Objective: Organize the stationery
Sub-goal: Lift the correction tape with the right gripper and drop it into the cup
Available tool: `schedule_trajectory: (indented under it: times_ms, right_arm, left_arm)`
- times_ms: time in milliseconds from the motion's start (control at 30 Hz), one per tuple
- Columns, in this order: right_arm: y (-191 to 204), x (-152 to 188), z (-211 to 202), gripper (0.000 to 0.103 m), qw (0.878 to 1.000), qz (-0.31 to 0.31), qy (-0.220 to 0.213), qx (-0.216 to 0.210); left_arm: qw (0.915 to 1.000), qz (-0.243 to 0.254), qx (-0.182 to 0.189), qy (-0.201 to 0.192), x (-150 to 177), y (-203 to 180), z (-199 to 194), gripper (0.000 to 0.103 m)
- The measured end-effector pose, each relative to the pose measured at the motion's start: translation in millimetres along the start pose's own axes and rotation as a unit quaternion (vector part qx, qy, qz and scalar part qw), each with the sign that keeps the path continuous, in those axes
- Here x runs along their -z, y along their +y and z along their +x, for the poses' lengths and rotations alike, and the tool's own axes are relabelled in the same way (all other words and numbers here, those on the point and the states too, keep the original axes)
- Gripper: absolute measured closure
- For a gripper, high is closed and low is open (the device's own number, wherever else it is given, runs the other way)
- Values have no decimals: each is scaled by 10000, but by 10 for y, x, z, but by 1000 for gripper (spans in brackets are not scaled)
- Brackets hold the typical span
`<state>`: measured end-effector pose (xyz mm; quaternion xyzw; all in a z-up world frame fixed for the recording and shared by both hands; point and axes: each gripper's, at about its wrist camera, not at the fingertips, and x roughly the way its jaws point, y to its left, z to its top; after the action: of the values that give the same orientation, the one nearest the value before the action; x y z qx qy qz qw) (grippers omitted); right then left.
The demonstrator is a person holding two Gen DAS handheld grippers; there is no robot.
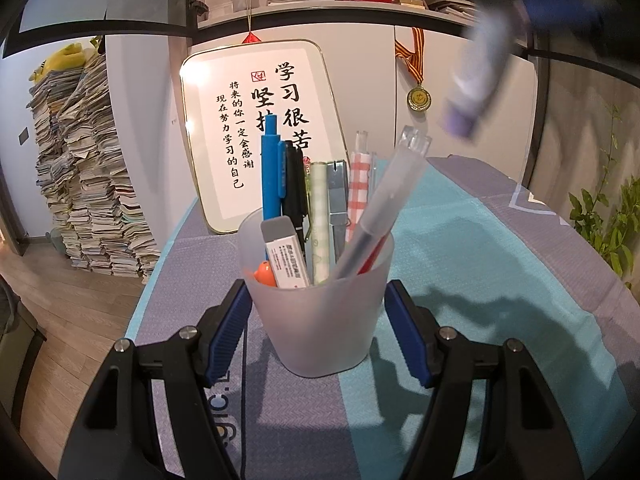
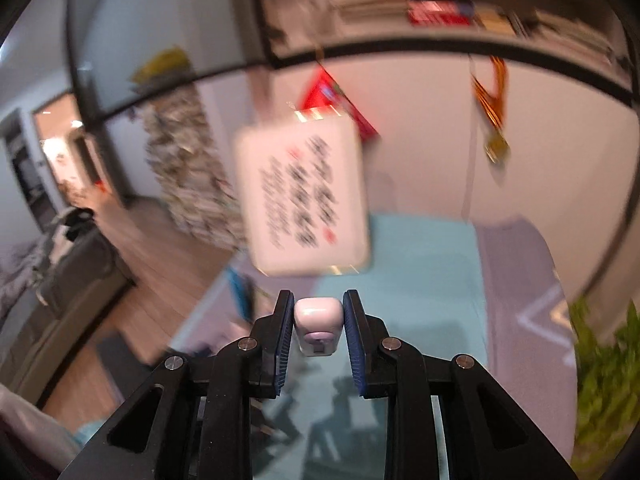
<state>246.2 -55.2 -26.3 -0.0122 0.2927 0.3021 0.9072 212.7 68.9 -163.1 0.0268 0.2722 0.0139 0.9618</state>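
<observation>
A frosted plastic cup [image 1: 320, 320] stands on the table between the blue pads of my left gripper [image 1: 318, 292], which is closed against its sides. The cup holds a blue pen [image 1: 271, 176], a black pen [image 1: 295, 188], a clear gel pen [image 1: 380, 208], a white eraser [image 1: 286, 256] and several other pens. My right gripper [image 2: 319, 312] is shut on a pale lilac correction-tape-like item [image 2: 319, 326]. In the left wrist view this item [image 1: 476, 76] hangs blurred in the air, up and to the right of the cup.
A white framed board with Chinese writing [image 1: 260, 132] leans against the cabinet behind the cup. A medal [image 1: 419, 98] hangs on the cabinet. A tall pile of papers [image 1: 88, 176] stands on the floor at left. A green plant [image 1: 608, 216] is at right. The tablecloth [image 1: 480, 264] is teal and grey.
</observation>
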Motion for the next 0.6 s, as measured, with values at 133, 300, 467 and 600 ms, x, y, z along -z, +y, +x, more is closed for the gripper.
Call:
schedule_trajectory:
  times_ms: [133,300,467,600]
  right_arm:
    - [257,-94,93,77,9989,-288,41,-365]
    - [387,-88,303,77,9967,-369,363,-632]
    - [391,-14,435,77,9952,-343,598,-698]
    - [393,45,503,77,9940,-294,796,-693]
  left_arm:
    - [10000,-1,1,1,0,-2,-1,36]
    - [10000,14,-7,-1,11,-12,-9,36]
    - [10000,16,-6,1,9,-13,-10,36]
    - [10000,17,-7,1,9,-13,-9,36]
